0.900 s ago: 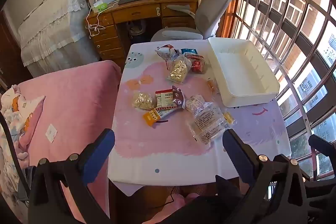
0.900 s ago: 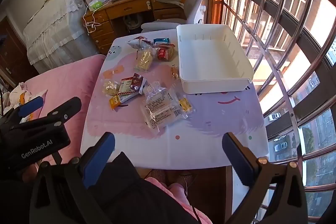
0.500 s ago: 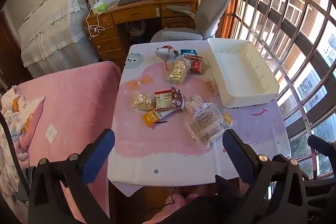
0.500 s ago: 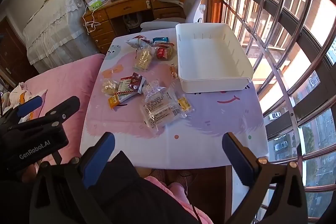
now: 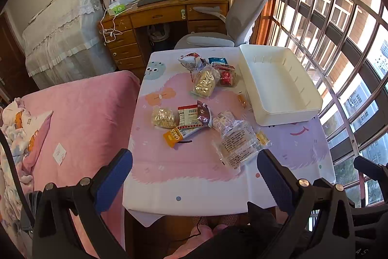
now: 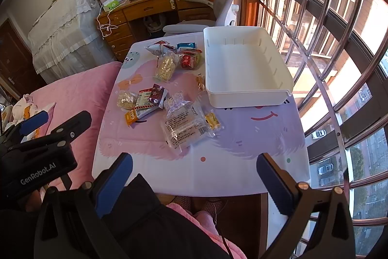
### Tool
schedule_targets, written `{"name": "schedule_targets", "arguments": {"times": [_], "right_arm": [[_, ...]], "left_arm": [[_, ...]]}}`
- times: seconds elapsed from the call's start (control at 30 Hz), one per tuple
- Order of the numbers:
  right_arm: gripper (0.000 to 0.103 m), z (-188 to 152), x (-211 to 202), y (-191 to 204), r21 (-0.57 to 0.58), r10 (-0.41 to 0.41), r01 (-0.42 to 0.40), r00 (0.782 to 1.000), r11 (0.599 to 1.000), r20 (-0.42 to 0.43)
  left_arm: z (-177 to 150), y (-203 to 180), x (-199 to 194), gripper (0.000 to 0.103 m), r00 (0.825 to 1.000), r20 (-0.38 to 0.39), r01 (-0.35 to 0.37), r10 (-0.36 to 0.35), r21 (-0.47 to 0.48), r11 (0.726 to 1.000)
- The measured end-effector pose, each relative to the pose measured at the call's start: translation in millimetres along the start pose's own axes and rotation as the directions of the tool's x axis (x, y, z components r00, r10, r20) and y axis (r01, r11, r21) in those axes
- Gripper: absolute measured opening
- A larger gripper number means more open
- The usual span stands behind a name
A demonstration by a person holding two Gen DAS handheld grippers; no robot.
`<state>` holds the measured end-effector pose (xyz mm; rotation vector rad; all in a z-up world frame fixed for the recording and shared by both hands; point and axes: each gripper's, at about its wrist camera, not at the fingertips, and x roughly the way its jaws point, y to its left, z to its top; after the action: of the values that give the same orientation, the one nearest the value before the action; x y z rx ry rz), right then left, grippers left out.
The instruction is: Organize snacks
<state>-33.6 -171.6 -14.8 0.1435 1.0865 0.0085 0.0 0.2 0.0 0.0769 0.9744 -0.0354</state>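
Observation:
Several snack packets lie on a small table with a pink and purple cloth (image 5: pixel 194 176) (image 6: pixel 242 162). A big clear bag (image 5: pixel 238 145) (image 6: pixel 184 125) is nearest, with an orange bar (image 5: pixel 177 134) (image 6: pixel 132 115) and a yellow puffed bag (image 5: pixel 163 117) (image 6: pixel 126 100) to its left. More packets, one red (image 5: pixel 226 75) (image 6: pixel 188 61), lie farther back. An empty white bin (image 5: pixel 278 84) (image 6: pixel 245 69) stands on the table's right side. My left gripper (image 5: pixel 194 176) and right gripper (image 6: pixel 194 176) are both open and empty, held before the table's near edge.
A pink bed (image 5: pixel 80 113) (image 6: pixel 80 89) adjoins the table's left side. A grey office chair (image 5: pixel 232 23) (image 6: pixel 218 9) and a wooden desk (image 5: pixel 157 16) stand behind the table. A barred window (image 5: pixel 339 40) (image 6: pixel 327 40) runs along the right.
Both views have shifted very slightly. Nothing on the table has moved and both grippers have stayed open.

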Motion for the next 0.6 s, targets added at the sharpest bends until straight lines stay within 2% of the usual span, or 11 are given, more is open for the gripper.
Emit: {"name": "schedule_targets", "arguments": {"times": [0.23, 0.37, 0.6], "right_arm": [[0.103, 10.6, -8.8, -10.0, 0.001, 0.002, -0.002, 1.0, 1.0, -0.004], [0.103, 1.6, 5.8, -7.0, 0.001, 0.0, 0.0, 1.0, 1.0, 0.002], [0.103, 4.9, 3.5, -12.2, 0.003, 0.008, -0.008, 1.0, 1.0, 0.001]], "left_arm": [[0.0, 0.0, -0.1, 0.102, 1.0, 0.002, 0.0, 0.0, -0.002, 1.0], [-1.1, 1.0, -2.2, 0.102, 1.0, 0.003, 0.0, 0.0, -0.016, 1.0], [-2.5, -3.9, 3.5, 0.102, 1.0, -0.018, -0.012, 0.012, -0.039, 0.999]]}}
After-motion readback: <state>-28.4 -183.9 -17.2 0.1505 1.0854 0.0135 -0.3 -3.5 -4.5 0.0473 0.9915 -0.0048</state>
